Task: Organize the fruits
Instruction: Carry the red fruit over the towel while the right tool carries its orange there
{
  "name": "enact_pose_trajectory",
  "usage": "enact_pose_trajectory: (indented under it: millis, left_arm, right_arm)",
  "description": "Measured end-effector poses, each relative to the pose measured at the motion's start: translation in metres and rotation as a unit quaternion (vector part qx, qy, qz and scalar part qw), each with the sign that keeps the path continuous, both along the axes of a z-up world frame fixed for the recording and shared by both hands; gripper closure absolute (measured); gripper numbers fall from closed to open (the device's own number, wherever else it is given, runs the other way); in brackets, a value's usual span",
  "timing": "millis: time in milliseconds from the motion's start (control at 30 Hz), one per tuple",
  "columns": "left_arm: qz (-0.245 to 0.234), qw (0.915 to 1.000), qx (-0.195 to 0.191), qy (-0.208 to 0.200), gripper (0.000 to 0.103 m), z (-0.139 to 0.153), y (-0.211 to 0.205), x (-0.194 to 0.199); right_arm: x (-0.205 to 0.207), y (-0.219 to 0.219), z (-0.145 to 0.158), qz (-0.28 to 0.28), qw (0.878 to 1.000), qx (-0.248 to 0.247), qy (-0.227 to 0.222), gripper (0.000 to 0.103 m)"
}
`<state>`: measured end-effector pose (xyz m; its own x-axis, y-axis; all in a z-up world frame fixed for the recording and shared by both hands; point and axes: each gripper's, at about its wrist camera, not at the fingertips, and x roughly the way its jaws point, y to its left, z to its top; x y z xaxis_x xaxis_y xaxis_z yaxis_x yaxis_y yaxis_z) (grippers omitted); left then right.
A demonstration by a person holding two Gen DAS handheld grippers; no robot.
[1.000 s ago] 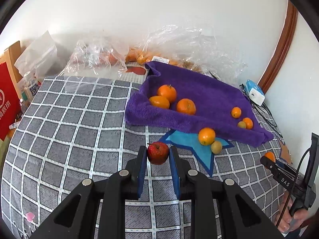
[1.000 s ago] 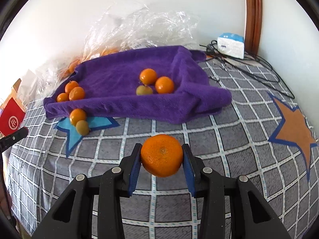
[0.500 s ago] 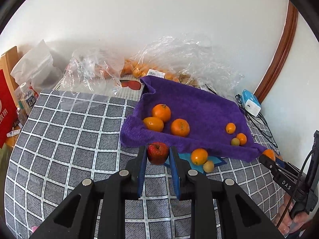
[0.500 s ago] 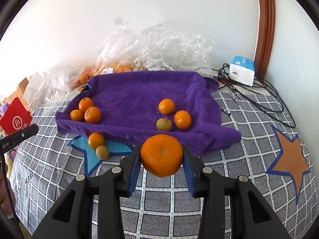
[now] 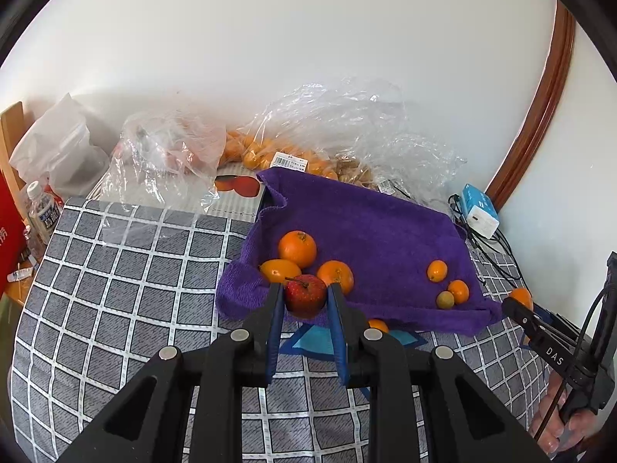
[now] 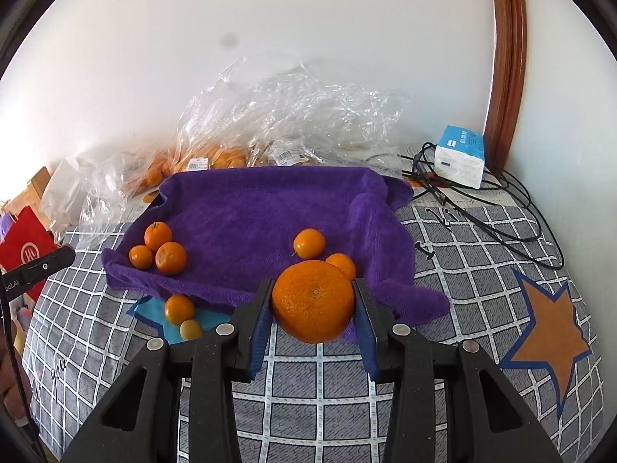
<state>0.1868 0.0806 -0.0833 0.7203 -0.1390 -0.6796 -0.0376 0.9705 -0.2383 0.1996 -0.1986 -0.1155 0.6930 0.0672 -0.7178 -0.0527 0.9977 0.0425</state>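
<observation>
Spreading beyond both your tools, the checked grey cover [image 6: 474,289] carries a purple towel [image 6: 262,208] just ahead. Your right hand-held gripper [image 6: 313,305] is clamped on a large orange [image 6: 313,301]. Your left hand-held gripper [image 5: 304,296] is clamped on a small red apple [image 5: 305,295], with three oranges [image 5: 297,249] on the towel just beyond it.

The towel [image 6: 270,208] is purple terry cloth, matt and fuzzy. The bags [image 6: 293,115] are thin clear plastic, crinkled and shiny. The bedcover [image 5: 115,289] is woven cloth (matt, checked). The apple [image 5: 305,295] looks glossy; the orange [image 6: 313,301] is finely dimpled.
</observation>
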Motion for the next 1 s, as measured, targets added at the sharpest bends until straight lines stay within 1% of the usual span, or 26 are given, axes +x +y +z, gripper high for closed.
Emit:
enact_pose_trajectory:
  millis: [300, 400, 500, 633, 733, 833, 933, 1000]
  left_arm:
    - [0.007, 1.0000, 0.002, -0.002, 0.081, 0.000, 0.004, 0.019]
    - [0.012, 0.9999, -0.001, 0.001, 0.081, -0.002, 0.009, 0.029]
    - [0.015, 0.9999, 0.001, 0.006, 0.081, -0.004, 0.012, 0.039]
    - [0.017, 0.9998, 0.005, 0.009, 0.081, -0.007, 0.013, 0.054]
    - [0.017, 0.9997, -0.001, 0.019, 0.081, -0.013, 0.011, 0.066]
    - [0.013, 0.9994, -0.003, 0.030, 0.081, -0.019, 0.006, 0.079]
    - [0.002, 0.9993, 0.005, 0.036, 0.081, -0.023, -0.005, 0.090]
    - [-0.004, 0.9992, 0.010, 0.039, 0.081, -0.026, -0.011, 0.097]
  right_arm:
    - [0.021, -0.008, 0.000, -0.006, 1.000, 0.010, -0.002, 0.064]
    - [0.030, -0.008, 0.001, -0.006, 1.000, -0.001, -0.006, 0.064]
    - [0.041, -0.013, -0.001, -0.007, 1.000, -0.001, -0.008, 0.064]
    - [0.059, -0.022, -0.010, -0.015, 1.000, 0.003, 0.000, 0.064]
    - [0.074, -0.027, -0.020, -0.015, 1.000, 0.008, 0.011, 0.064]
    - [0.089, -0.027, -0.030, -0.012, 1.000, 0.003, 0.017, 0.064]
    - [0.104, -0.027, -0.042, -0.012, 0.999, 0.002, 0.032, 0.064]
    - [0.112, -0.023, -0.048, -0.015, 0.999, -0.015, 0.036, 0.064]
